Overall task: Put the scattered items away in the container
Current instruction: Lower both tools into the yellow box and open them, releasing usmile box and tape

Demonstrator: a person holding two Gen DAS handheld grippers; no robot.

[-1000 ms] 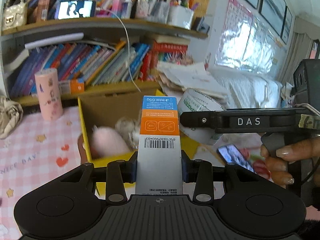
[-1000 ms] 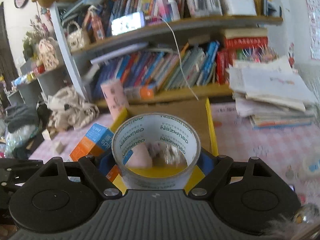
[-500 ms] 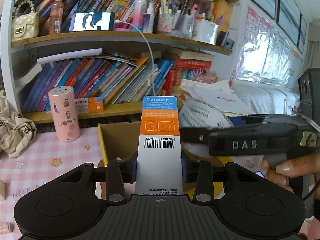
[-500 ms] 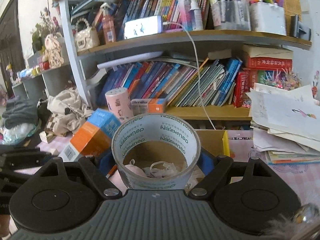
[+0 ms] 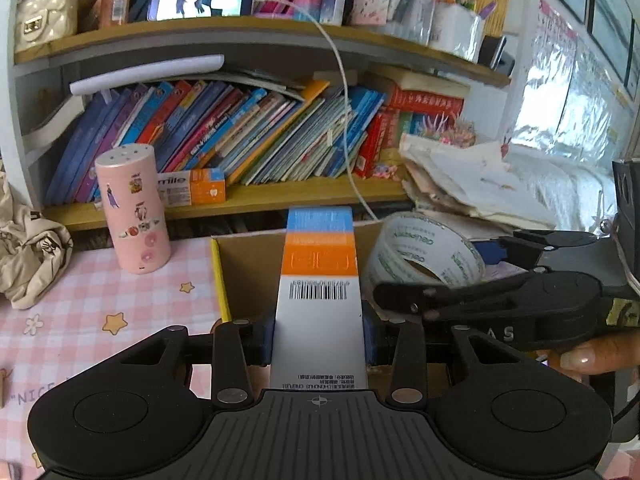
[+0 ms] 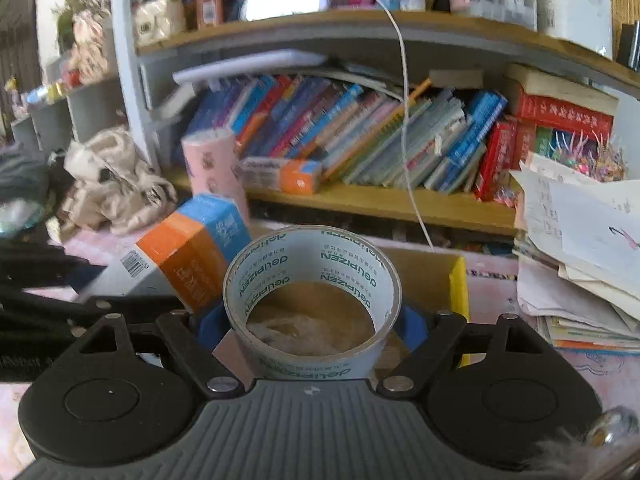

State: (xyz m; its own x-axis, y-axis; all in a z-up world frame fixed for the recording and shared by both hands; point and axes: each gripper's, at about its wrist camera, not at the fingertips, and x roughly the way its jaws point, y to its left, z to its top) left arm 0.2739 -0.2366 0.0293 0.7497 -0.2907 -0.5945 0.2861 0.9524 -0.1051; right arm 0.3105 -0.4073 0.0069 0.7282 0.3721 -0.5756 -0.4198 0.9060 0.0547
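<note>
While both loads hang over the cardboard box (image 5: 244, 268), neither is in it yet. My left gripper (image 5: 318, 340) has its fingers (image 5: 262, 340) clamped on the sides of a small carton (image 5: 318, 312), blue and orange at the far end, barcode up, pointing out over the box's open top. My right gripper (image 6: 312, 332) has its fingers (image 6: 414, 326) pressed on either side of a roll of tape (image 6: 312, 280), held with its hole facing up, also over the box.

Looking through the roll from the right wrist view, I make out something pale and crumpled lying on the box floor, so I judge some items are already put away; what they are I cannot tell.

Left to do, by my reading: lower and release both items. On the pink checked worktop (image 5: 80, 300) a pink canister (image 5: 132, 208) stands near the box's left side, with a crumpled cloth bag (image 5: 28, 248) further left; whether those belong to the tidy-up I cannot say.
</note>
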